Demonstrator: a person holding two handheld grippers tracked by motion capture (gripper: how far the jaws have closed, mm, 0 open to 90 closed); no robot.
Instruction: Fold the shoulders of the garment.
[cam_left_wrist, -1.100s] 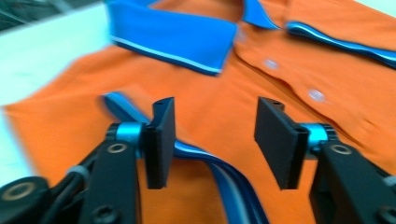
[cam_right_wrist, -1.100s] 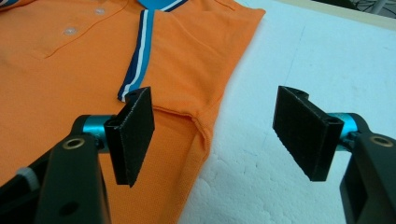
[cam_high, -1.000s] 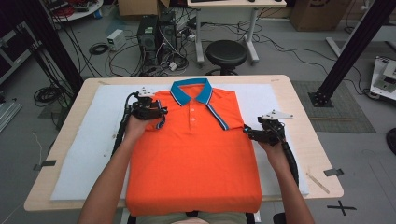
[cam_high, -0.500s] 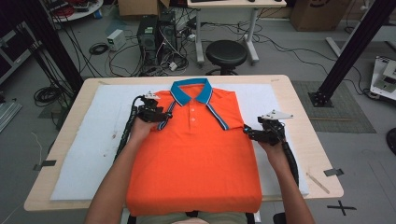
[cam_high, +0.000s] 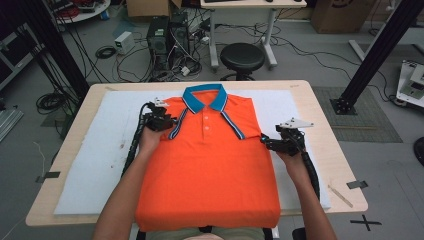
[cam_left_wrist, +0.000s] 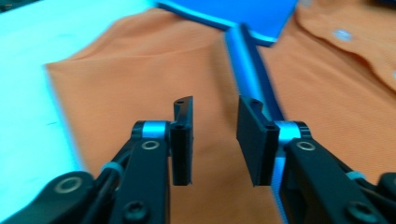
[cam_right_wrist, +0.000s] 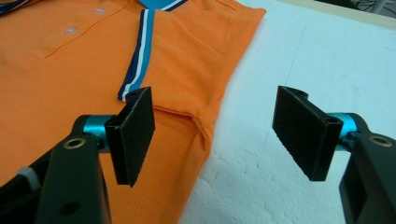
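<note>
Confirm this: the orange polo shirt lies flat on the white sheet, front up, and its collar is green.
Not quite. The collar is blue, as the high view shows. The rest holds: the orange polo shirt lies flat, front up, on the white sheet.

- High view sat above the person's side, faced forward and down, took in the whole table (cam_high: 320, 107) from far.
- Left gripper view looked low and close along its jaws at the shirt (cam_left_wrist: 140, 84) shoulder.
- Right gripper view looked close at the shirt's edge and the white pad (cam_right_wrist: 317, 56).
- All three shared the shirt.
</note>
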